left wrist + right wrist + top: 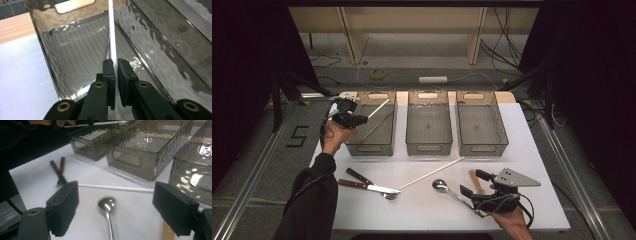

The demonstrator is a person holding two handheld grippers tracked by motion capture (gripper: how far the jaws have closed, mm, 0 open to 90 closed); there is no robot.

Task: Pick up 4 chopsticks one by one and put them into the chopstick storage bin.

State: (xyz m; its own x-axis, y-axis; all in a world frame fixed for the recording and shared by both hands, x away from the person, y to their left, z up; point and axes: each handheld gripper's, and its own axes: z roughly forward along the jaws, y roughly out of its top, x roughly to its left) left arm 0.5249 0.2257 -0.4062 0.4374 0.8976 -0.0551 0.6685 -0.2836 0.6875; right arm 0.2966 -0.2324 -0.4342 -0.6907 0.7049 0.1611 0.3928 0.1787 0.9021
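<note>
Left hand-held gripper clenching white chopstick, holding over left bin. Right hand-held gripper released, hovering near spoon. Next: lowering, releasing inside bin beside other stick.

A white table carries everything. At its far side, three grey see-through bins stand side by side: the left bin, the middle bin and the right bin. In front of them a long white stick lies at a slant. Nearer the front edge lie a knife and a fork with brown handles, crossing each other, then a metal spoon and a small wooden piece.
</note>
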